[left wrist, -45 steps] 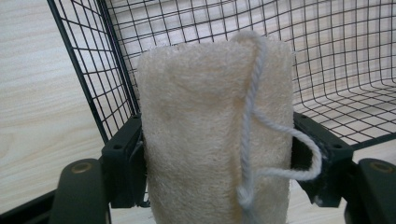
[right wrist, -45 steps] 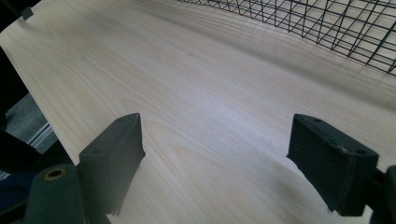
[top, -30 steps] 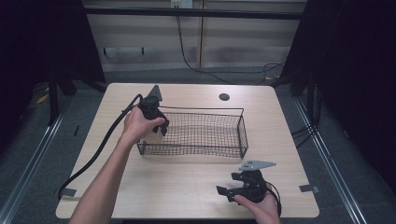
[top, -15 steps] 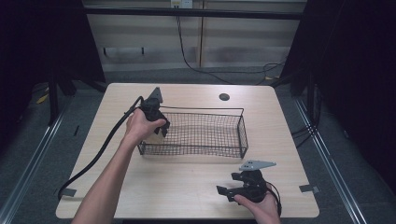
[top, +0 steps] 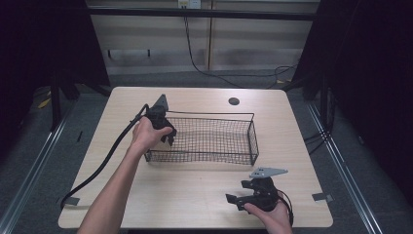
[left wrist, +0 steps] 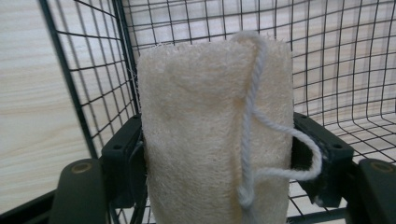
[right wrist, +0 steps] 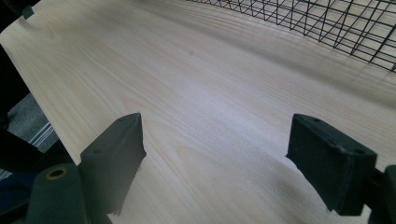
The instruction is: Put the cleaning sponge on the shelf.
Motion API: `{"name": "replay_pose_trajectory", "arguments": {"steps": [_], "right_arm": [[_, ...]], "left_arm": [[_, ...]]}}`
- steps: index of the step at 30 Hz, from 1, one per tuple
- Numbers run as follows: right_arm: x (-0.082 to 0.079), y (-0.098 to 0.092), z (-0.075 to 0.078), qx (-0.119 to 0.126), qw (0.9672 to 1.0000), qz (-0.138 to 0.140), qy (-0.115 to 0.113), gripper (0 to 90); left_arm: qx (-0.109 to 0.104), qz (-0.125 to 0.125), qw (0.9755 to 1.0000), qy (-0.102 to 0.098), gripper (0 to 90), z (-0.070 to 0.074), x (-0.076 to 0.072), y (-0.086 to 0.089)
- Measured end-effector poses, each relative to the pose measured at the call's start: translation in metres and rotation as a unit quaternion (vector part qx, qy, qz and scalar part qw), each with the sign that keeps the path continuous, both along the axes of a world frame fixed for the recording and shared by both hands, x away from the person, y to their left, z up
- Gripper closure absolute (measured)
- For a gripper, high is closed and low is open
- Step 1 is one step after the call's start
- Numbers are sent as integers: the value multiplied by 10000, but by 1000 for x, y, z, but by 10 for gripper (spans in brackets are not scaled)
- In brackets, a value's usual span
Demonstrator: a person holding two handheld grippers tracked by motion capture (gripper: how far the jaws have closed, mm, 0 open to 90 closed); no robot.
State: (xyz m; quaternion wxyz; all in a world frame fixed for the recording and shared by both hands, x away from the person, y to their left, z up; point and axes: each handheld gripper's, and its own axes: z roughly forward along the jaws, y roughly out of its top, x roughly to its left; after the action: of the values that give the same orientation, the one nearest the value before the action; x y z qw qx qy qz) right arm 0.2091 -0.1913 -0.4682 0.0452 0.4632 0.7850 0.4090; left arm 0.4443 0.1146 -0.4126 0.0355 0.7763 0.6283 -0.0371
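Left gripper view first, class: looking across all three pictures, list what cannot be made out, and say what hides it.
- Lower end of the loofah sponge: cut off by the bottom edge of the left gripper view.
- Sponge in the high view: hidden behind the hand and left gripper at the basket.
- Right gripper body: below the frame edge in its own view.
- Dark spot on the table: too small to identify.

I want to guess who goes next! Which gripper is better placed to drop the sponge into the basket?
Left, probably. The left gripper already clamps the loofah sponge at the wire basket's left end. The right gripper sits open on bare table, holding nothing.
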Motion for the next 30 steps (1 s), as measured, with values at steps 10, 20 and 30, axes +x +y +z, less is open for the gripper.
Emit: {"name": "replay_pose_trajectory", "arguments": {"steps": [10, 20, 30], "right_arm": [[0, 0, 0, 12, 10000, 0, 6, 185], [0, 0, 0, 7, 10000, -3, -1, 188], [0, -1, 0, 8, 10000, -13, -4, 189]], "left_arm": [[139, -8, 9999, 34, 287, -11, 0, -4], [167, -22, 9998, 118, 285, -18, 1, -5], [210, -25, 9997, 159, 281, -22, 0, -5]]}}
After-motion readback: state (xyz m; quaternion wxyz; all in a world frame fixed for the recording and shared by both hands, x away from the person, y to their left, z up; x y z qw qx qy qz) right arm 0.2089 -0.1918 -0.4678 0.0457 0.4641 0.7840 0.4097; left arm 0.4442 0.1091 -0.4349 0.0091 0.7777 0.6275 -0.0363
